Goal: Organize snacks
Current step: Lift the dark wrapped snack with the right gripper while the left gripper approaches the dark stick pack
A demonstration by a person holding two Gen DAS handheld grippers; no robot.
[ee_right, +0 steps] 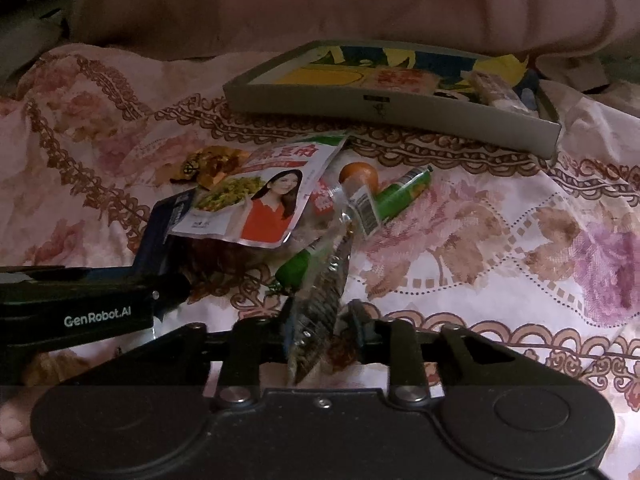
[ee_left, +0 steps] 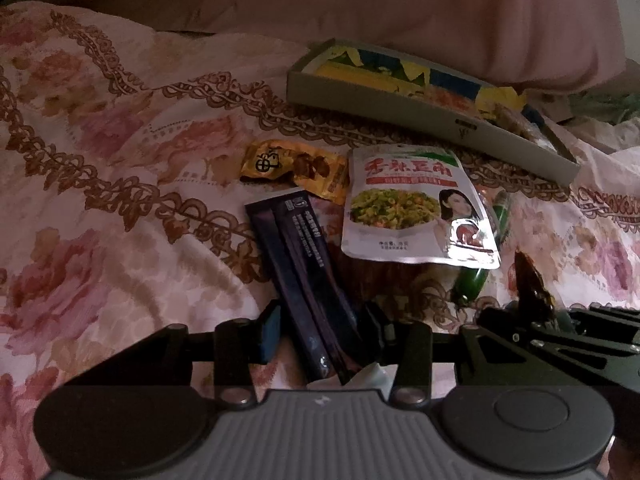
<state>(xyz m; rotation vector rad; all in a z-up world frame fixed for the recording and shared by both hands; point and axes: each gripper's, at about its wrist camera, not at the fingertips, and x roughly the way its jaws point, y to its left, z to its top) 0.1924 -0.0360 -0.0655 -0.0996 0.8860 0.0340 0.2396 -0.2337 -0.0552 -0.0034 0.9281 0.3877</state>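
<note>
Left gripper (ee_left: 320, 334): jaws closed onto the dark blue packet (ee_left: 304, 272), which runs out between the pads toward the heap.
Right gripper (ee_right: 322, 322): pinched on a clear wrapper (ee_right: 320, 292) with something dark inside; the wrapper sticks up and forward from the jaws.
Just beyond: a silver pouch (ee_left: 412, 208) printed with a woman and a plate of food, overlapping the far end of the blue packet; a green tube (ee_right: 400, 194) pokes out from under the wrappers beside it.
Further left: a yellow-brown packet (ee_left: 296, 170) lying flat on the floral bedspread (ee_left: 100, 184), touching the pouch's edge.
Far side: a shallow grey box (ee_right: 400, 114), already holding several snacks, well apart from the loose heap.
Step in hand: looks like pick-up, with each gripper gripping one snack and both still low by the heap.
Next move: probably lift both clear, carry them over the box wall, and release inside; the blue packet must slide free of the pouch without dragging it.
</note>
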